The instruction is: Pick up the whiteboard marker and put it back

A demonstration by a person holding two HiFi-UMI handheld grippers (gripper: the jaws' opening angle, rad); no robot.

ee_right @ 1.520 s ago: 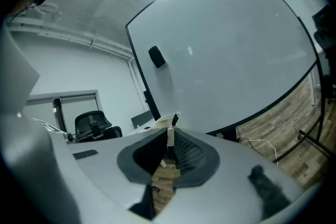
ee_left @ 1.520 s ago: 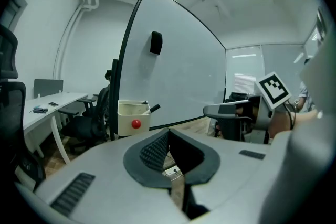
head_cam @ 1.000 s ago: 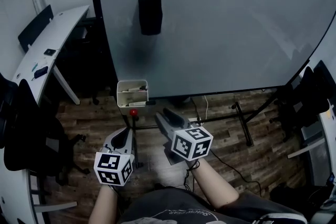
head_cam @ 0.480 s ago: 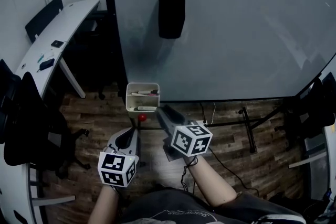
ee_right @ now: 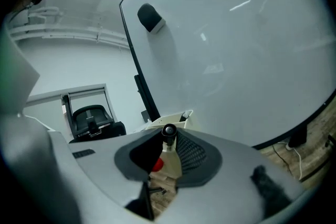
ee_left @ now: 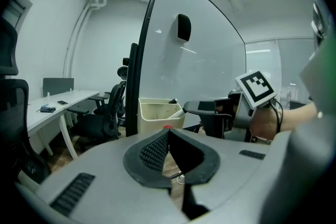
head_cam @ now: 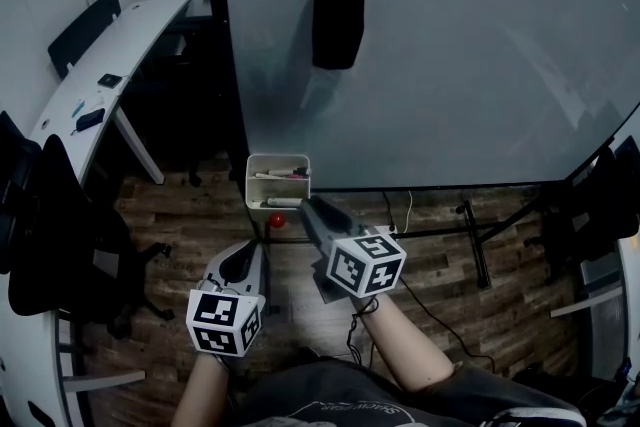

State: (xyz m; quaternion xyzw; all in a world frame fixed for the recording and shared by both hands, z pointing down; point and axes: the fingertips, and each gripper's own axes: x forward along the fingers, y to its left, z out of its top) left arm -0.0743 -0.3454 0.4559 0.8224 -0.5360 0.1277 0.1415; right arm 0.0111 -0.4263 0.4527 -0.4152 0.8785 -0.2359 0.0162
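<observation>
Right tool (ee_right: 167, 138), jaws just closing, grips the marker (ee_right: 170, 157) lengthwise, black cap forward toward the tray (head_cam: 252, 183) under the whiteboard (head_cam: 450, 45); left tool (ee_left: 168, 132) closed, empty.

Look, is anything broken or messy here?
Nothing looks broken or spilled. The eraser sits straight on the whiteboard, and the markers lie neatly inside the little tray.

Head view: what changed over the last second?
Right gripper moved forward to the tray. Its fingers have just been closing, now on the whiteboard marker. Left gripper hangs back, shut and empty. Tray and eraser unmoved on the whiteboard.
</observation>
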